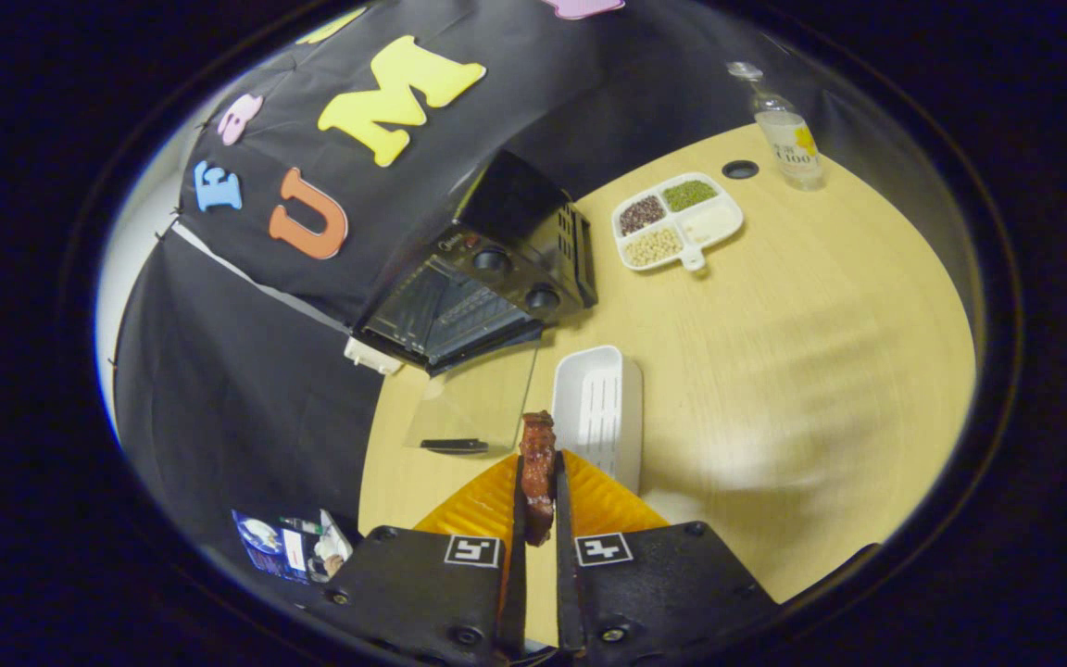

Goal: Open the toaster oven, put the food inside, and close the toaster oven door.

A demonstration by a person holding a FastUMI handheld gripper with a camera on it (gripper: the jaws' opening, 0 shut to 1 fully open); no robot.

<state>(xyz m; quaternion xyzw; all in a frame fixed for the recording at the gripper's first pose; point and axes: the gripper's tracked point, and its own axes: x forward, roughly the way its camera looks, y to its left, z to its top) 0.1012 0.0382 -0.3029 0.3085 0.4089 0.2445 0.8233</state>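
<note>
Reddish food (538, 463) clamped in claw (538, 486) | toaster oven (487, 278) door down

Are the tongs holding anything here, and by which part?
Yes: the tongs are shut on the piece of meat, both fingers clamping its lower part; its top sticks out ahead.

food (537, 468) reddish-brown | toaster oven (487, 278) black | tray (596, 408) white | table (802, 371) pale wood grain | bottle (788, 134) clear, yellow label
</note>
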